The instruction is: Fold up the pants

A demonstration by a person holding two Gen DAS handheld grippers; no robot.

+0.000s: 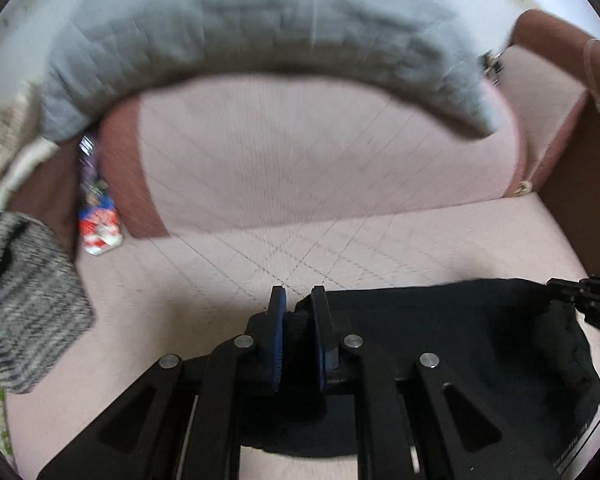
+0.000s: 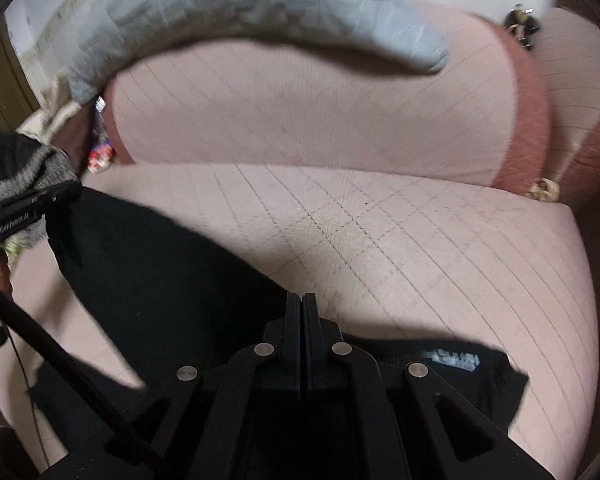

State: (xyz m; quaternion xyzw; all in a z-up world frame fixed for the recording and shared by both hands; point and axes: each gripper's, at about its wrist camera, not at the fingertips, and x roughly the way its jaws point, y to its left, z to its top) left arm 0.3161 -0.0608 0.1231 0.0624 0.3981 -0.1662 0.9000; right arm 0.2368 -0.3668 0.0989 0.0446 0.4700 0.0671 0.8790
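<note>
The black pants point(image 1: 460, 344) lie on a pink quilted sofa seat point(image 1: 228, 264). My left gripper point(image 1: 299, 300) is shut on a fold of the black fabric, which bunches between the blue pads. In the right wrist view the pants point(image 2: 148, 280) stretch from the left gripper's body point(image 2: 28, 204) at the left down to my right gripper point(image 2: 302, 304). The right gripper is shut on the pants' edge. A grey label point(image 2: 456, 360) shows on the fabric to the right of it.
A grey quilted blanket point(image 1: 260, 32) drapes over the pink back cushion point(image 1: 320, 152). A grey knit garment point(image 1: 24, 300) lies at the left. A colourful packet point(image 1: 98, 224) is wedged beside the cushion. A brown armrest point(image 1: 580, 184) is at the right.
</note>
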